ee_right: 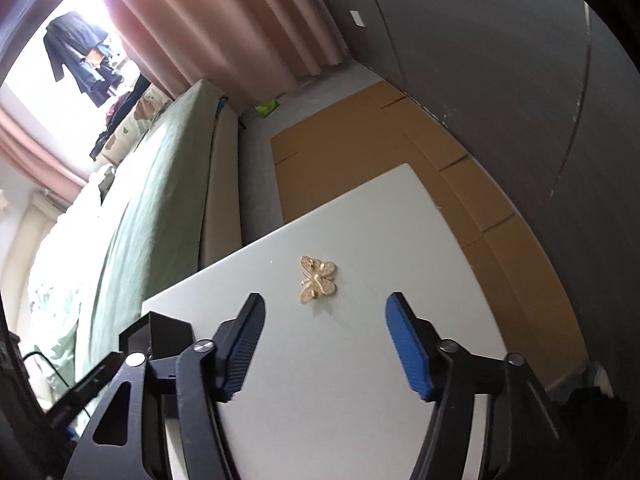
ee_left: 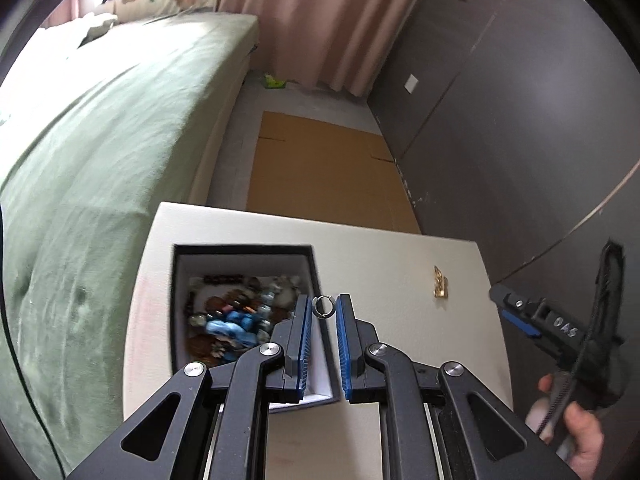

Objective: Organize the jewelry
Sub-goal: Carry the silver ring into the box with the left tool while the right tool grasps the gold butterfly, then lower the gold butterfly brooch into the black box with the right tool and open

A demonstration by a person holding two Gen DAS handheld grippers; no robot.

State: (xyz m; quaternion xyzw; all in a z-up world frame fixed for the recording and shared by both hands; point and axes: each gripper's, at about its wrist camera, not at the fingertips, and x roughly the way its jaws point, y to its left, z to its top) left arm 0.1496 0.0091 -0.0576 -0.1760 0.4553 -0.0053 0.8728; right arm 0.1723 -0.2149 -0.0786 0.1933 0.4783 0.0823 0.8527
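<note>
Left gripper point(ee_left: 323, 307) pinches a small silver ring point(ee_left: 323, 306) above the jewelry box point(ee_left: 182, 264); right gripper point(ee_right: 325, 312) hangs spread before a gold butterfly brooch point(ee_right: 317, 279) on the white surface point(ee_right: 340, 360).

A home bedroom: green-covered bed point(ee_left: 100, 128), pink curtains point(ee_left: 320, 20).

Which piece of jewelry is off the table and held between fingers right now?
The small silver ring, pinched at the left gripper's fingertips. The gold butterfly brooch lies loose on the white table, untouched, and the beaded pieces sit in the box.
</note>
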